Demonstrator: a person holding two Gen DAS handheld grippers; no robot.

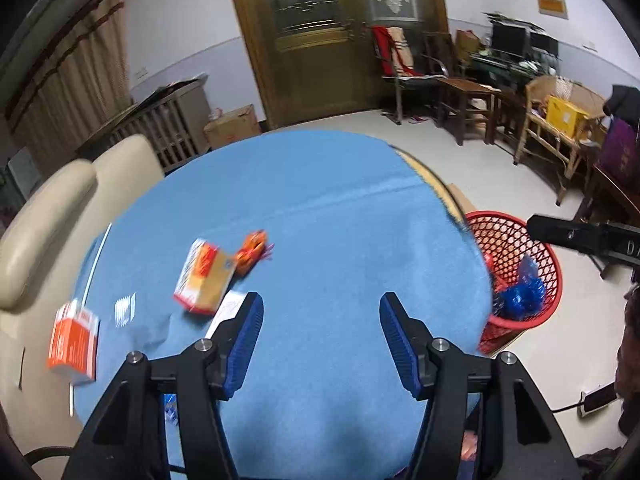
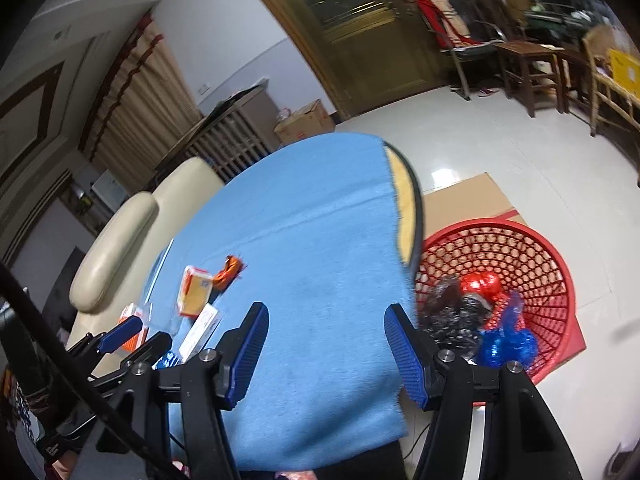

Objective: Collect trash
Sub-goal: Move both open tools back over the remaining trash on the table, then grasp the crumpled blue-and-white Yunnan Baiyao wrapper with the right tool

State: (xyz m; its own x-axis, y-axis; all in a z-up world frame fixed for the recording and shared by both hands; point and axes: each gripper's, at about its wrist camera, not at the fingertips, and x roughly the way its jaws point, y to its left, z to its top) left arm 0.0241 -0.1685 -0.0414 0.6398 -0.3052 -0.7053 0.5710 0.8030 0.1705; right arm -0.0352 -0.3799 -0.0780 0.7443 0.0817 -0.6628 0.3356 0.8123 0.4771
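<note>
On the round table's blue cloth [image 1: 320,208] lie an orange-and-tan box [image 1: 206,282], a crumpled orange wrapper [image 1: 252,252], a flat white packet [image 1: 228,310] and, at the left edge, an orange-and-white box [image 1: 74,344]. My left gripper [image 1: 322,300] hangs open above the near cloth, holding nothing. My right gripper [image 2: 326,309] is open too, over the table's near right side. Beside the table on the floor stands the red mesh basket [image 2: 500,226], holding blue wrappers [image 2: 508,340], a red one [image 2: 482,284] and a dark one [image 2: 456,320].
A cream sofa [image 1: 48,216] presses against the table's left side. Flat cardboard [image 2: 464,196] lies on the floor under the basket. Wooden chairs [image 1: 468,104] and a wicker bench [image 1: 560,128] line the far right wall. A power strip [image 1: 596,400] lies on the floor.
</note>
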